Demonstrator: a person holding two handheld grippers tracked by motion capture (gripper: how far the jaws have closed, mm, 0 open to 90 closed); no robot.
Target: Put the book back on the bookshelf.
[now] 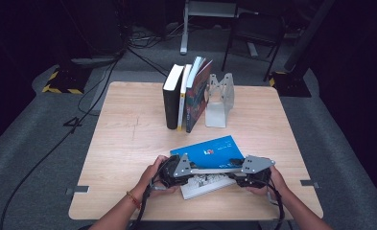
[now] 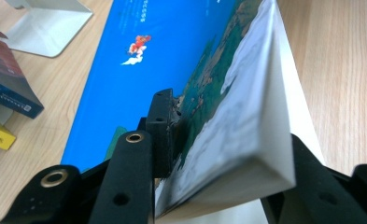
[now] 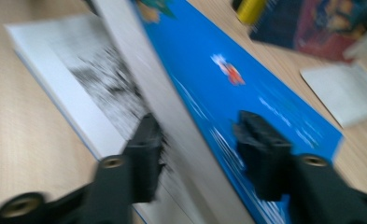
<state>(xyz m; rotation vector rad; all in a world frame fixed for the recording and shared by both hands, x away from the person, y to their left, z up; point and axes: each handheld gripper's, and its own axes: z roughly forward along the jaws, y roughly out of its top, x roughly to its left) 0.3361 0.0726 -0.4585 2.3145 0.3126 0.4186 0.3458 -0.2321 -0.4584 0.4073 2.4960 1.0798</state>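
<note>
On the near half of a light wooden table, a blue-covered book lying partly open, front cover lifted off the white printed pages beneath. At its left end, the left gripper, clamped on the book: in the left gripper view, one black jaw pressed to the cover, the other under the wedge of pages. At the right end, the right gripper, jaws apart in the blurred right gripper view, one to each side of the raised cover, a gap showing at the jaw on the blue side. Farther back, three upright books leaning against a metal bookend, well apart from the blue one.
</note>
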